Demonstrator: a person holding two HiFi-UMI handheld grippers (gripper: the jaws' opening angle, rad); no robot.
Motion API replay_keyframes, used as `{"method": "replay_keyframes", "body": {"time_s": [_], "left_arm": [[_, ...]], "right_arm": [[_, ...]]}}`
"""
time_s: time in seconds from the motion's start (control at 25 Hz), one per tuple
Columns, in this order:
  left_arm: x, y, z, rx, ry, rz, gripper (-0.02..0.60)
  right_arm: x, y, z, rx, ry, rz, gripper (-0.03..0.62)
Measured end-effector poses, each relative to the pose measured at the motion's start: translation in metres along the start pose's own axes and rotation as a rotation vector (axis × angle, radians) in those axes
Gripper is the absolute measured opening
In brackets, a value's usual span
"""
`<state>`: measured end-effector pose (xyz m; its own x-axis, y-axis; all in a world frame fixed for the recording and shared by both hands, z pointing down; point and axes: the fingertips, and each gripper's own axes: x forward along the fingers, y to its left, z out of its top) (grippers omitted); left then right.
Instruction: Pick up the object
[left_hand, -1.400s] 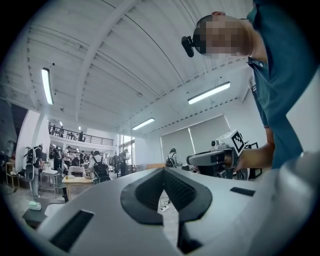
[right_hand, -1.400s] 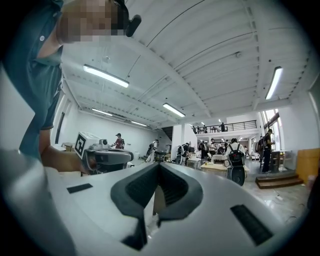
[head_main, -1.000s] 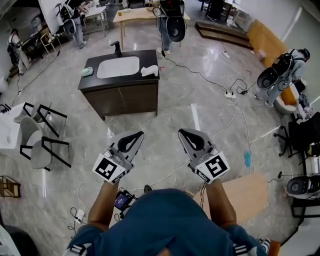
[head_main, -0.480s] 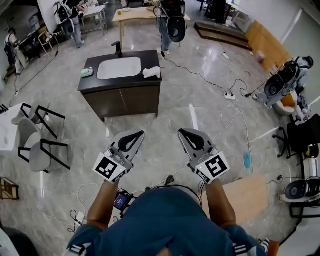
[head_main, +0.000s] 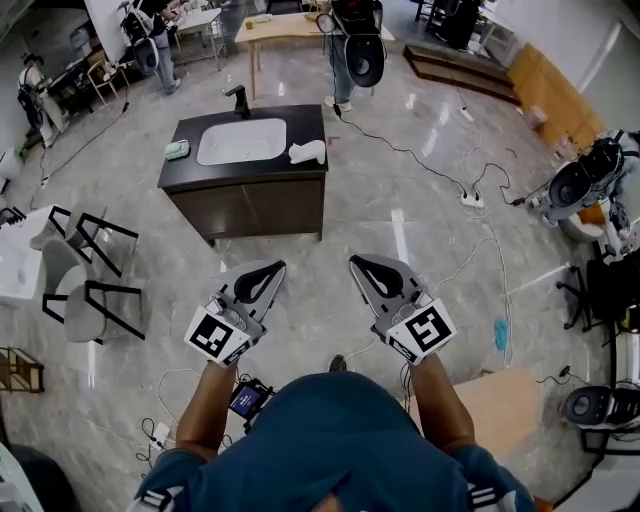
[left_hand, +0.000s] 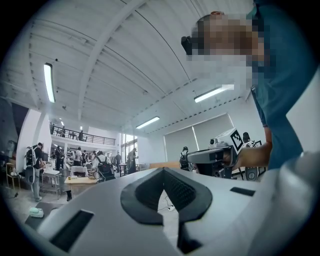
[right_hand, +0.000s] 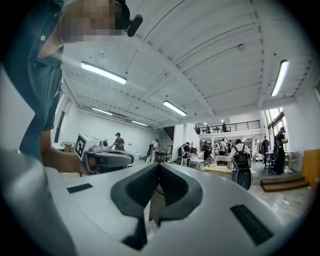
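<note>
A dark vanity cabinet (head_main: 250, 200) with a white sink (head_main: 240, 141) stands ahead on the floor. On its top lie a small green thing (head_main: 177, 150) at the left and a white crumpled cloth (head_main: 308, 152) at the right, with a black faucet (head_main: 238, 99) behind the basin. My left gripper (head_main: 268, 270) and right gripper (head_main: 358, 266) are held side by side above the floor, well short of the cabinet. Both are shut with nothing between the jaws. The left gripper view shows its own shut jaws (left_hand: 162, 171) and the right gripper (left_hand: 212, 156) beside them.
Two black-framed chairs (head_main: 85, 275) and a white table (head_main: 15, 262) stand at the left. Cables (head_main: 470, 200) trail over the shiny floor at the right, beside a wooden board (head_main: 505, 395). Several people with backpack rigs stand around a wooden table (head_main: 285, 25) beyond the cabinet.
The cabinet has slid slightly lower and to the right in the head view, as the person has stepped toward it. Both grippers keep the same pose and stay shut.
</note>
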<state>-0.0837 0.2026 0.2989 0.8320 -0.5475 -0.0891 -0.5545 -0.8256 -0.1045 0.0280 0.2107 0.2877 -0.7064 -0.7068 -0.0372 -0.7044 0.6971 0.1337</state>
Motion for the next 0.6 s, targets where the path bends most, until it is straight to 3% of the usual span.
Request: {"method": "replay_keyframes", "body": {"time_s": [0.6], "left_arm": [[0.071,0.009,-0.012,0.027,0.03,0.057,0.003]], "right_arm": [[-0.008,-0.069,-0.019,0.03,-0.02,0.048,0.014]]}}
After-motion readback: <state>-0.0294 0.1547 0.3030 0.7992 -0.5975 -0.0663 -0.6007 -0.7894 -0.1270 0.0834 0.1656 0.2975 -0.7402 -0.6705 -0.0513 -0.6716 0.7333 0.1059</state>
